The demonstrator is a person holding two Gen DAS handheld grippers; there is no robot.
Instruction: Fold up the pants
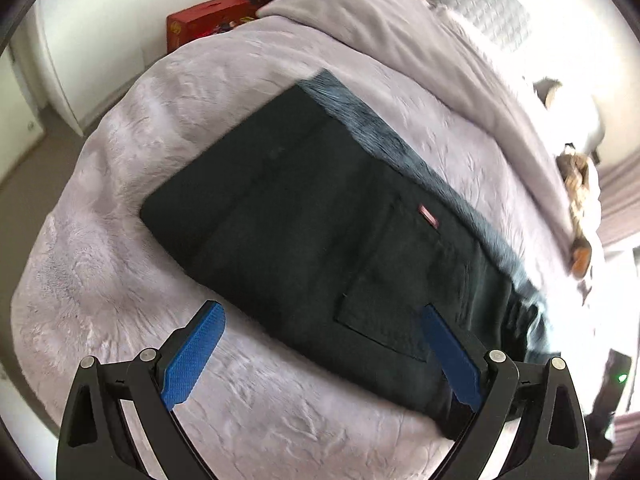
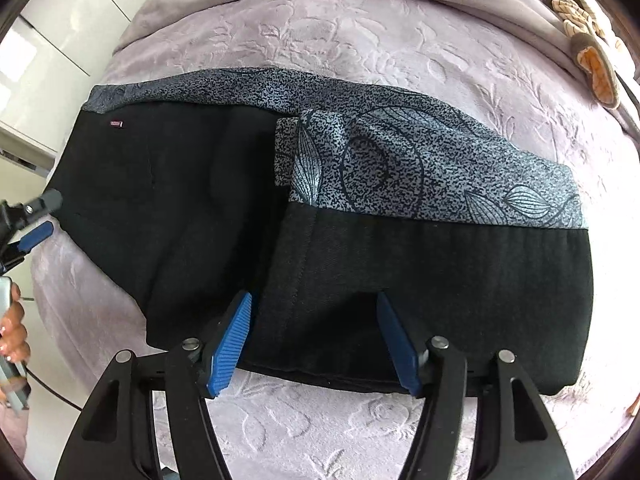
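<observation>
Black pants point(image 2: 168, 216) flat on bed point(image 2: 360, 40), leg end doubled over for next fold; right claw point(image 2: 316, 340) and left claw point(image 1: 320, 356) both spread wide, gripping nothing.

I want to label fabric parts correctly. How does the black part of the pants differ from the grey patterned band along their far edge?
The black part is plain and dark; the grey patterned band is speckled and printed with leaf outlines. The black part covers most of the pants, while the band is a narrow strip. A small red tag sits on the black part, none on the band. Both lie flat on the lilac bedspread, folded over on the right.
</observation>
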